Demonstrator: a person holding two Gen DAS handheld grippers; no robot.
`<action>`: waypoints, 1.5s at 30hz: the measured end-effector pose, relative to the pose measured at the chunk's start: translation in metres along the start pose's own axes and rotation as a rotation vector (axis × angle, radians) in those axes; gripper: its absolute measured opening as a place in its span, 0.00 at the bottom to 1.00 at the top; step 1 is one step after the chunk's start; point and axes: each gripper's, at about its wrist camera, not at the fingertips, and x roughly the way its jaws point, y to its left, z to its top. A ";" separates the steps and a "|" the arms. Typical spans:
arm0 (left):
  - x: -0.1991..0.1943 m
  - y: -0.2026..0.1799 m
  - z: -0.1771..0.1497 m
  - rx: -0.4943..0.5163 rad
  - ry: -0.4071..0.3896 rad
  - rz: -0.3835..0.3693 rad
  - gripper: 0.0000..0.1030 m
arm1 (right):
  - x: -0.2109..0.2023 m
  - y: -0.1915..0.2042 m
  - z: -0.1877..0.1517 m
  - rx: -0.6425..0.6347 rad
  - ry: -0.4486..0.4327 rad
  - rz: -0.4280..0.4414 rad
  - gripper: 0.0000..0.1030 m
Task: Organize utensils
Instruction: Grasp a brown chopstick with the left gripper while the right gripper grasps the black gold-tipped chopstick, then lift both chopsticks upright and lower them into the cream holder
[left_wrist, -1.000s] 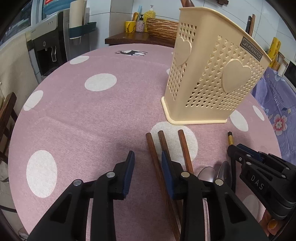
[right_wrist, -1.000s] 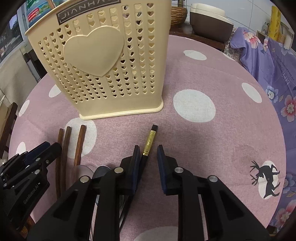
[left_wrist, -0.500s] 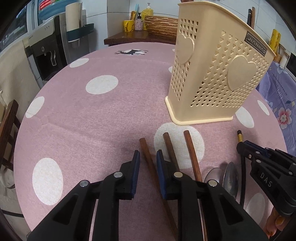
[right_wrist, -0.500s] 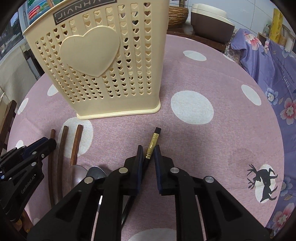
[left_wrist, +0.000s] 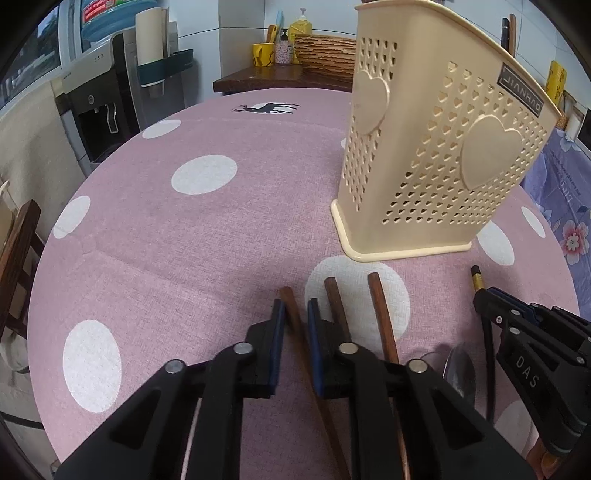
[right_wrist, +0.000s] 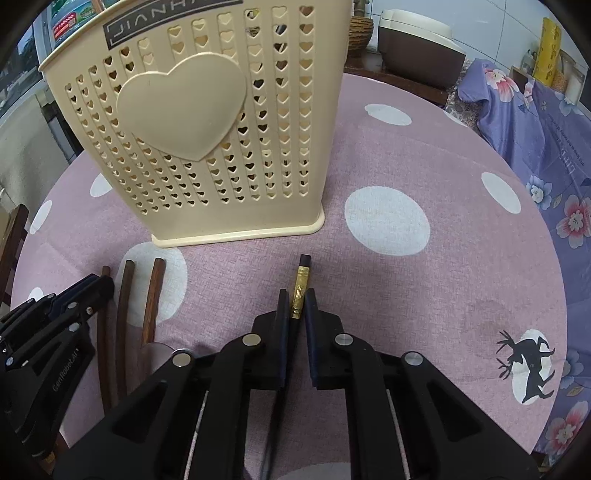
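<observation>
Left claw (left_wrist: 295, 309): angled steeply downward, jaws just closed in, blue pads clamped on a thin wooden handle. Right claw (right_wrist: 296, 298): same downward tilt, jaws also just closed, pinching a slim black-and-gold handle. Both claws sit side by side, each visible in the other's view.

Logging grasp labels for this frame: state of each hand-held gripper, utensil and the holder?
left hand-held gripper: shut on leftmost wooden chopstick
right hand-held gripper: shut on black-and-gold chopstick
leftmost wooden chopstick: gripped, lying on the cloth
black-and-gold chopstick: gripped, lying on the cloth
other two wooden chopsticks: lying loose
spoons: lying loose
utensil holder: upright
</observation>
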 end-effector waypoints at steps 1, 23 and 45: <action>0.000 0.001 0.000 -0.003 0.000 -0.006 0.11 | 0.000 -0.001 0.000 -0.001 -0.003 -0.004 0.08; -0.039 0.027 0.011 -0.110 -0.134 -0.082 0.09 | -0.046 -0.061 0.007 0.094 -0.189 0.055 0.07; -0.165 0.025 0.041 -0.053 -0.458 -0.137 0.08 | -0.187 -0.084 0.017 0.053 -0.474 0.160 0.07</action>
